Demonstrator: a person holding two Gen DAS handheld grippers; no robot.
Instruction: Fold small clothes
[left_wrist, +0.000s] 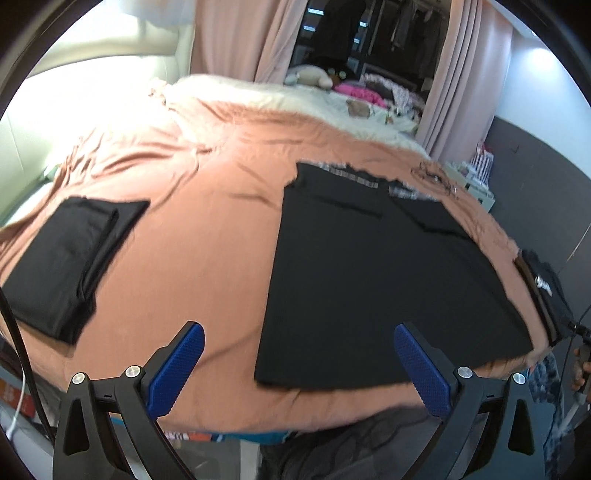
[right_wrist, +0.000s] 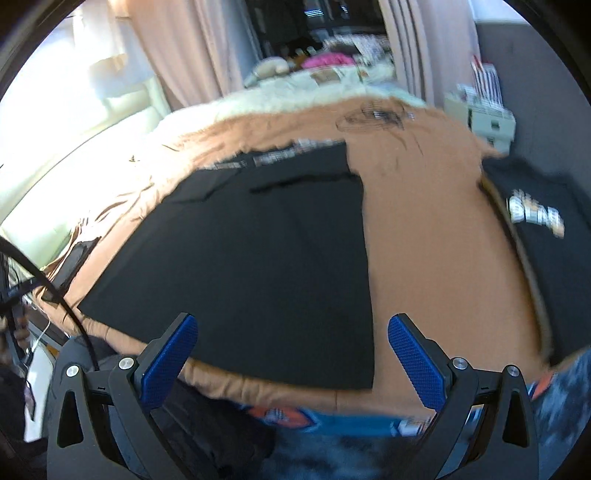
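- The left gripper (left_wrist: 299, 363) is hanging released over the near edge of the bed, its blue-padded jaws standing wide apart with nothing between them.
- The right gripper (right_wrist: 291, 356) is likewise spread wide and gripping nothing, poised above the same near edge.
- A black garment (left_wrist: 376, 280) is lying flat on the salmon-coloured bedspread (left_wrist: 207, 236), filling the centre right of the left wrist view; its near hem is sitting close to the bed's near edge, and a checked lining is showing at its far end.
- In the right wrist view that black garment (right_wrist: 251, 266) is occupying the centre, with bare bedspread (right_wrist: 436, 258) to its right.
- A folded black garment (left_wrist: 62, 258) is resting at the left of the left wrist view, well apart from the flat one.
- Another black garment with pale lettering (right_wrist: 539, 218) is lying at the right edge of the bed.
- Pink curtains (left_wrist: 236, 40) are hanging in the upper part of the frame.
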